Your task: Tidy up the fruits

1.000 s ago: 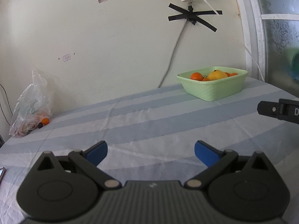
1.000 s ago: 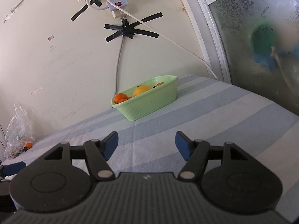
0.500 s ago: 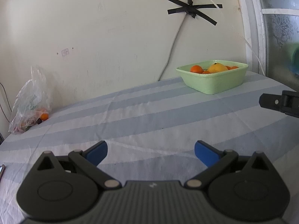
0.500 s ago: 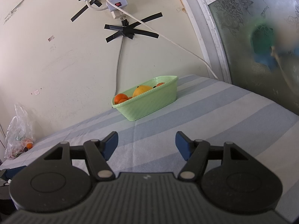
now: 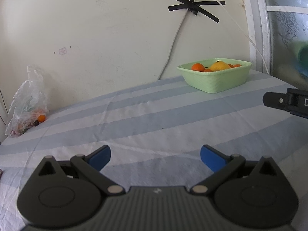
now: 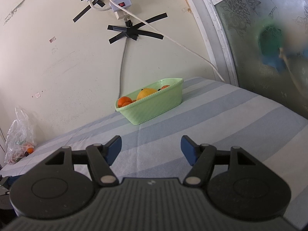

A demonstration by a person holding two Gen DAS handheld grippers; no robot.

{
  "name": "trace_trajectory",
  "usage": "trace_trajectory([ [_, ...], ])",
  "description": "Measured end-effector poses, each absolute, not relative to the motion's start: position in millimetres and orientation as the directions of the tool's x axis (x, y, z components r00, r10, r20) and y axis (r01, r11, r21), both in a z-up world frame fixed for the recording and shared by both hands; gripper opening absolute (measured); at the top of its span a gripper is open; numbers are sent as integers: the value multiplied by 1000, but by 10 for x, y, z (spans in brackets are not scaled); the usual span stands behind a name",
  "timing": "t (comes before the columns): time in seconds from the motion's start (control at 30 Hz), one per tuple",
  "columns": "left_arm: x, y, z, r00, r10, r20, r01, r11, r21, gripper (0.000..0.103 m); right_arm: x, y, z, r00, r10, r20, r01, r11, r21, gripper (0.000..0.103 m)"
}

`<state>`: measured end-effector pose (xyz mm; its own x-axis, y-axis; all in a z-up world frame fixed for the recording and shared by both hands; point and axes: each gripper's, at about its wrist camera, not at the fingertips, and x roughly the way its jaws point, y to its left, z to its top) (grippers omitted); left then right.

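A pale green basket [image 5: 217,81] [image 6: 154,108] stands at the far side of the striped table by the wall, holding small oranges [image 5: 198,67] [image 6: 124,101] and a larger yellow fruit [image 5: 220,66] [image 6: 147,92]. A clear plastic bag [image 5: 27,104] [image 6: 18,138] with more small fruit lies at the far left against the wall. My left gripper [image 5: 155,156] hovers open over the near cloth, nothing between its blue pads. My right gripper [image 6: 150,150] is open too, pointing toward the basket, well short of it. Part of the right gripper's body [image 5: 286,102] shows at the right edge of the left wrist view.
The table wears a blue and white striped cloth [image 5: 154,115] [image 6: 221,115]. A power strip [image 6: 119,3] and cables are taped to the wall above the basket. A frosted glass panel [image 6: 269,38] stands along the table's right side.
In the left wrist view the basket, bag and wall have slid down a little as the camera tilted slightly. The right wrist view is unchanged. Both grippers stay open.
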<state>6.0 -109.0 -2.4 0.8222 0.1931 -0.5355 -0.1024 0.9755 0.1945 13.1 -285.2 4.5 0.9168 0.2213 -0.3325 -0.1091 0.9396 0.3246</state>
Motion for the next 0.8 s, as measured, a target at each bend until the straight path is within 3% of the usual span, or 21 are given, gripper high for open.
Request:
trace_trajectory([
  [0.8, 80, -1112, -60, 809, 171, -562, -76, 979, 189, 103, 133, -2856, 40, 917, 222, -332, -110, 939, 326, 72],
])
